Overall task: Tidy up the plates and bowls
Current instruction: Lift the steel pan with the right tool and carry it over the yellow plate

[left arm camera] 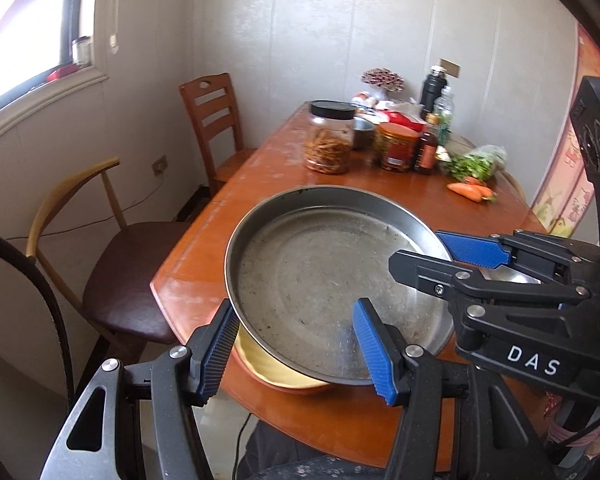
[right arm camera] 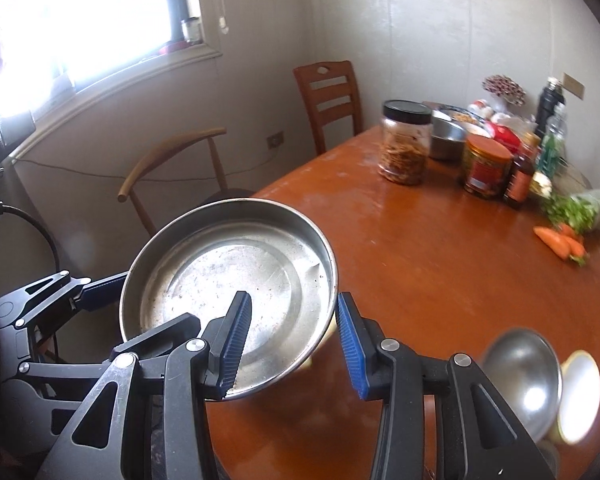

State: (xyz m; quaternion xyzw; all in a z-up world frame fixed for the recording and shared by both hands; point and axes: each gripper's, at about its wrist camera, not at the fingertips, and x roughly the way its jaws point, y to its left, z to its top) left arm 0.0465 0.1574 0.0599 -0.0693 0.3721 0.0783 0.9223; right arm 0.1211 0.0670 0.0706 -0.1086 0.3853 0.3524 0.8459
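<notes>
Orange-brown wooden table [right arm camera: 440, 280] fills a pale-walled room beneath a bright window [right arm camera: 80, 20]. Steel plate [left arm camera: 320, 280] sits tilted on a yellow bowl [left arm camera: 268, 364]; left gripper [left arm camera: 296, 352] and right gripper [right arm camera: 296, 344] both gape wide across its rim, gripping nothing.

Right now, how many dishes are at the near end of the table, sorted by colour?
Steel: 2, the shallow steel pan and the steel bowl
Yellow: 2, the yellow bowl under the pan and the yellow-rimmed dish, which is blurred
Total: 4
</notes>
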